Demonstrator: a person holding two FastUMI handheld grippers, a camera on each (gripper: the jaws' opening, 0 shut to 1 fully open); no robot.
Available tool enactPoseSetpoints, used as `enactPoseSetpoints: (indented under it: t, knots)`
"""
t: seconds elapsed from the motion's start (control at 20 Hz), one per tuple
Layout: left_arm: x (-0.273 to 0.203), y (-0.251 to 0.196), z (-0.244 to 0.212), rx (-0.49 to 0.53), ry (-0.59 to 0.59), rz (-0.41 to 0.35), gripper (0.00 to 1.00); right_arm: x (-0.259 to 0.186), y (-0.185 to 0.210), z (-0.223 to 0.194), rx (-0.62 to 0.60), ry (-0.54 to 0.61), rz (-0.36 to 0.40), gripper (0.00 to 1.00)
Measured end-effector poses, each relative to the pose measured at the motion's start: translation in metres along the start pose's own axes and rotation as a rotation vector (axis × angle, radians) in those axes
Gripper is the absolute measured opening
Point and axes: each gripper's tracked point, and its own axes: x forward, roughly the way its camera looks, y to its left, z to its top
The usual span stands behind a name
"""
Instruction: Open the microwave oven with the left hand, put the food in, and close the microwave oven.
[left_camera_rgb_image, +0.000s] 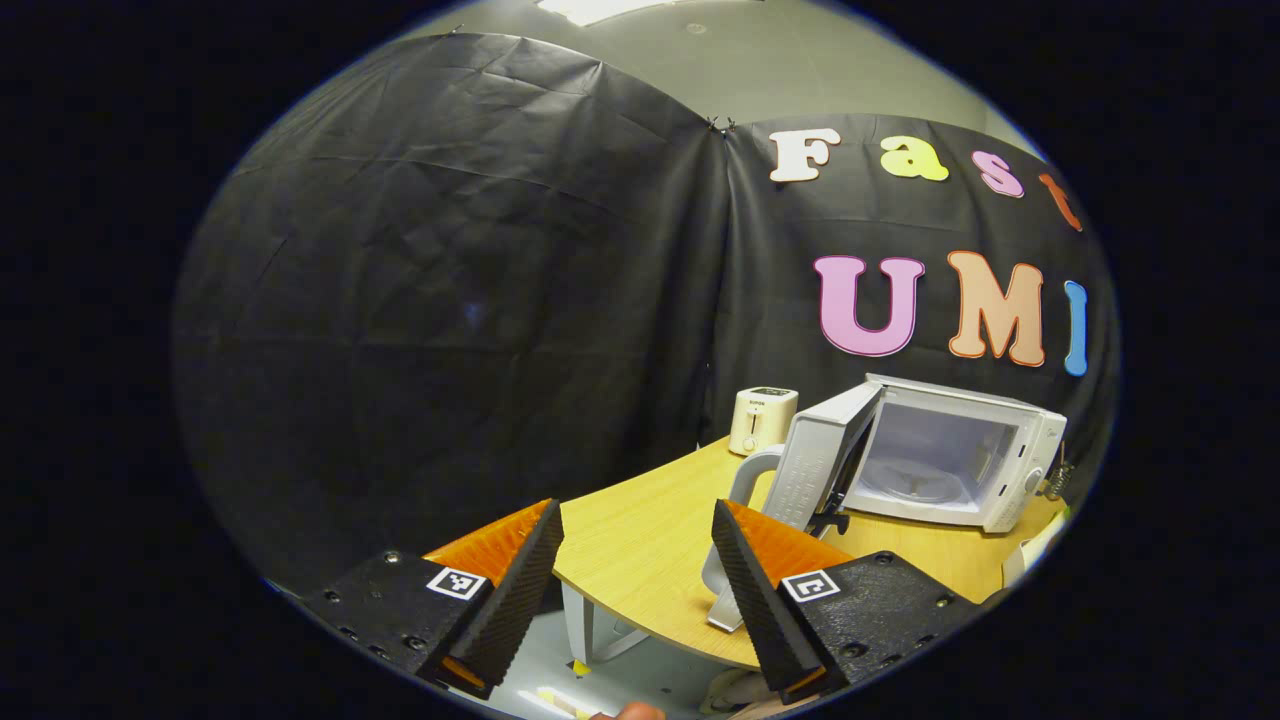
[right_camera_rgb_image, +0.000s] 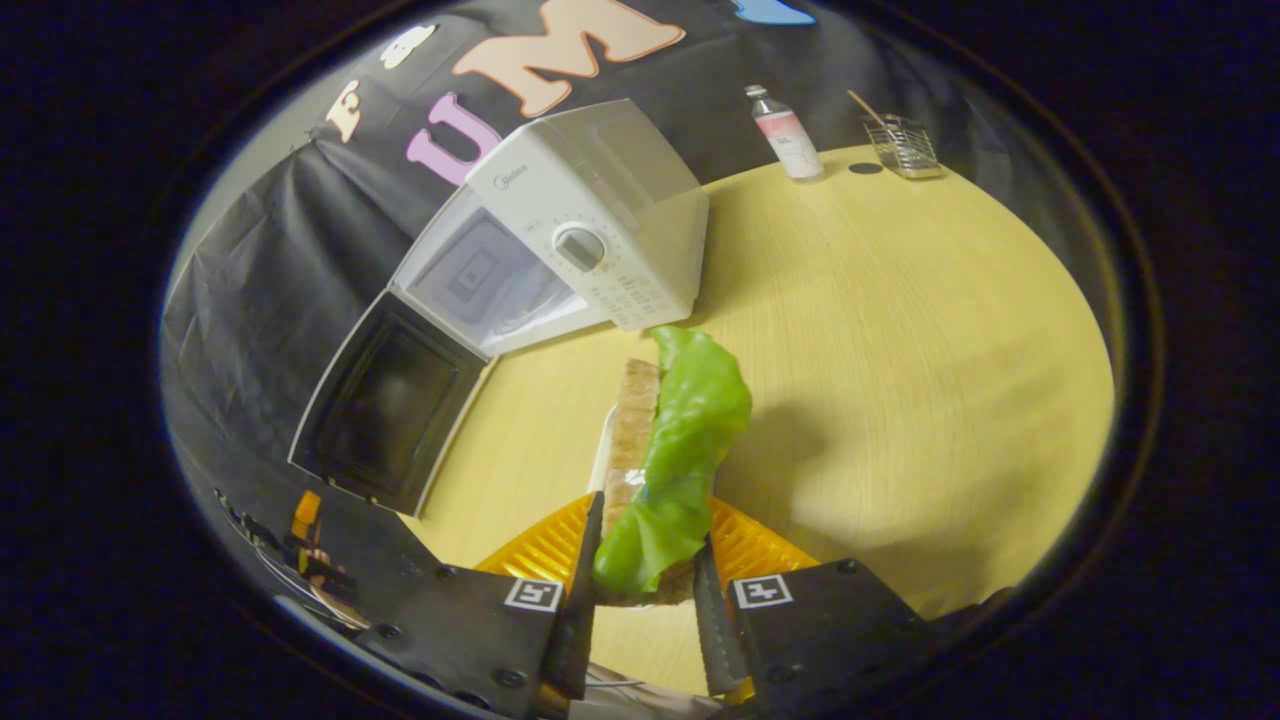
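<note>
Sandwich (right_camera_rgb_image: 655, 470) with lettuce is pinched in the right tool (right_camera_rgb_image: 645, 590), low centre of the right gripper view, not yet in the microwave (right_camera_rgb_image: 590, 220). Door (right_camera_rgb_image: 385, 400) is open already, so loading and closing remain, I'd say. Left tool (left_camera_rgb_image: 635, 570) gapes wide, empty; left gripper view adds a toaster (left_camera_rgb_image: 762, 420) on the tabletop (left_camera_rgb_image: 650, 540).

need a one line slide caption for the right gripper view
Right claw grips a lettuce sandwich above the wooden table, facing the open microwave.

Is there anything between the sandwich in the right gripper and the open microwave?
Nothing visible. The sandwich faces bare table, the door is swung aside, and the microwave cavity looks empty.
</note>
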Motion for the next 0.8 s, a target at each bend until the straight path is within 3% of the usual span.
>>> enactPoseSetpoints:
  t: [0.05,0.1,0.15,0.2,0.25,0.3,0.35,0.5,0.8]
  knots:
    - [0.000,-0.002,-0.001,-0.007,0.002,-0.003,0.92,0.000,0.001,0.001,0.007,-0.017,0.009,0.47]
    - [0.000,-0.003,-0.002,-0.012,0.003,-0.009,0.92,0.000,0.001,0.003,0.006,-0.034,0.002,0.30]
    - [0.001,-0.004,-0.004,-0.013,0.007,-0.014,0.92,-0.003,0.003,0.005,-0.001,-0.054,0.000,0.29]
    - [0.001,-0.003,-0.007,-0.009,0.015,-0.014,0.92,-0.006,0.007,0.007,-0.004,-0.077,-0.001,0.37]
    - [0.003,-0.002,-0.008,-0.004,0.018,-0.010,0.92,-0.011,0.013,0.013,-0.009,-0.107,0.009,0.37]
    - [0.004,0.000,-0.010,-0.004,0.016,-0.011,0.92,-0.017,0.020,0.019,-0.015,-0.143,0.018,0.29]
    - [0.005,0.001,-0.010,-0.007,0.017,-0.011,0.92,-0.024,0.026,0.025,-0.026,-0.177,0.023,0.37]
    - [0.005,0.002,-0.016,0.004,0.031,-0.013,0.92,-0.043,0.046,0.037,-0.050,-0.252,0.039,0.37]
    - [0.009,-0.007,-0.016,-0.009,0.033,-0.038,0.93,-0.047,0.108,0.036,-0.028,-0.315,0.172,0.37]
